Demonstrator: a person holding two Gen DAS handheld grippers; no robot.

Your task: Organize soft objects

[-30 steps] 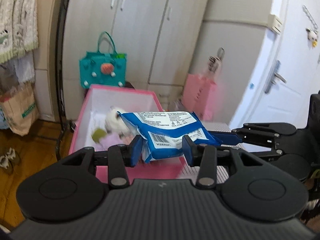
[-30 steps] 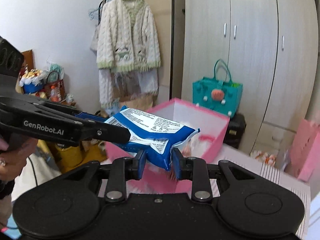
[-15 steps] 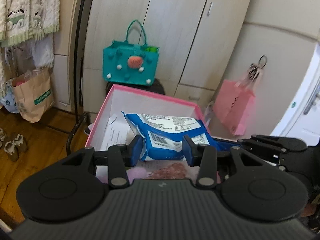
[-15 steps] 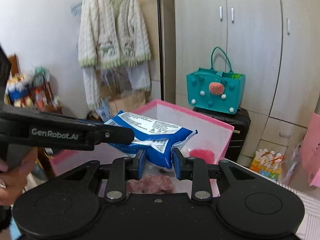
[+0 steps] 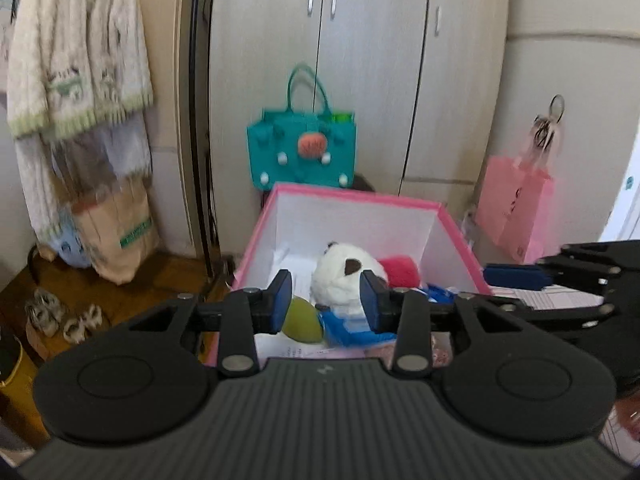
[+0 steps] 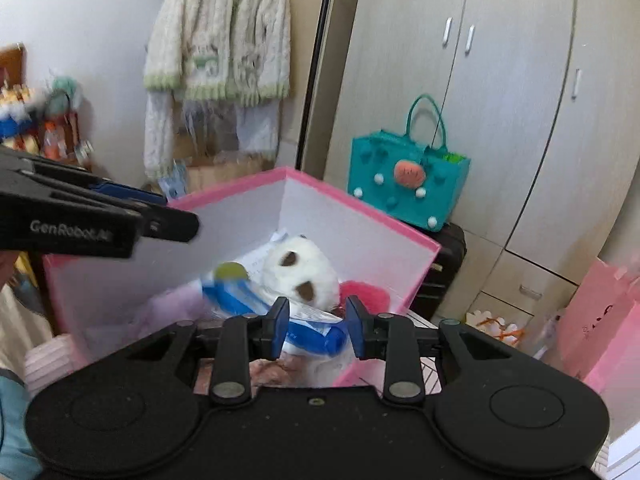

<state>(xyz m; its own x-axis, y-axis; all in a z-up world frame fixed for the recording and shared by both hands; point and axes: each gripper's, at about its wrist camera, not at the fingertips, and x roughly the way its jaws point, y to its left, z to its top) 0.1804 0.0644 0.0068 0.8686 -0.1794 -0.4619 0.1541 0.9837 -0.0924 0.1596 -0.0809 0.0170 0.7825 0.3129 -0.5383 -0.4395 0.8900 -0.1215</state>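
A pink box with white inside walls (image 5: 360, 196) (image 6: 360, 216) holds a white panda plush (image 5: 344, 272) (image 6: 300, 264), a red fluffy item (image 5: 400, 270) (image 6: 366, 292), a green ball (image 5: 302, 320) (image 6: 231, 270) and a blue-and-white soft packet (image 5: 350, 326) (image 6: 308, 330). The packet lies loose in the box. My left gripper (image 5: 326, 304) is open and empty above the box's near edge. My right gripper (image 6: 316, 326) is open and empty just above the packet.
A teal handbag (image 5: 302, 152) (image 6: 408, 180) stands on a dark case behind the box. A pink paper bag (image 5: 516, 208) hangs at the right. Cardigans (image 6: 220, 28) hang on a rack at left. Wardrobe doors (image 5: 372, 60) stand behind.
Both grippers held the blue packet over the box; both have now opened and the packet has dropped into the box among the toys.
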